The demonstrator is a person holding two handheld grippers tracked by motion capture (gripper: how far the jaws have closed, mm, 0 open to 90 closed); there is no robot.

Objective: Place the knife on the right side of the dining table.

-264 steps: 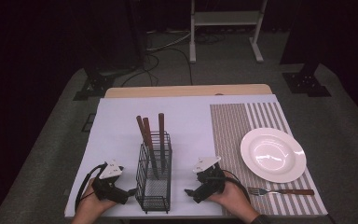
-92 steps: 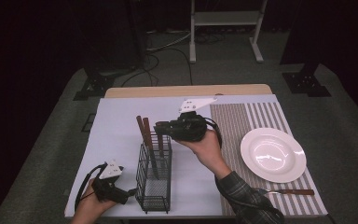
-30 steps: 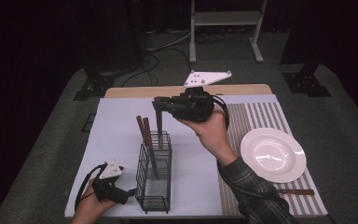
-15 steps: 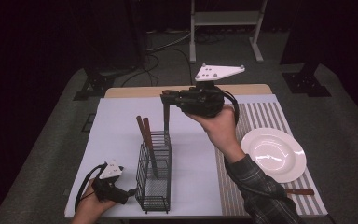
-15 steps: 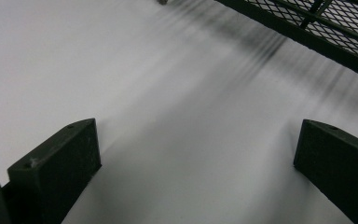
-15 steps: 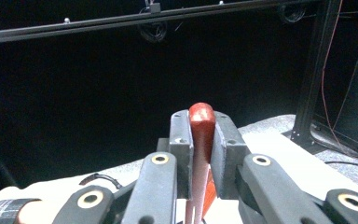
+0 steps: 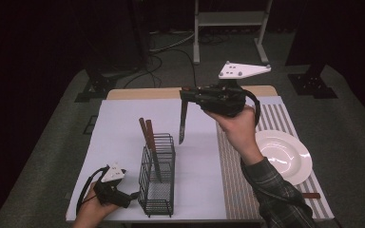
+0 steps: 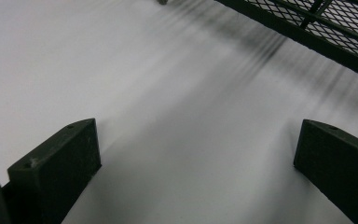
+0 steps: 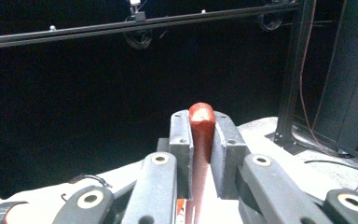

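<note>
Wooden-handled knife (image 7: 183, 121) hangs vertical, blade down, clamped in my right tongs (image 7: 186, 93); two more stand in the basket (image 7: 158, 175) below. Left tongs (image 8: 191, 172) gape wide.

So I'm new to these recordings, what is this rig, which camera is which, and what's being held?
No robot here: a person holds a two-jaw gripper in each hand. The wide picture comes from a fixed camera above the table; the other two ride on the grippers.

The right gripper, raised, is shut on a knife by its reddish handle, blade hanging down. The left gripper rests open on the white table cover beside a black wire basket holding two more wooden-handled utensils. A white plate sits on a striped mat.
</note>
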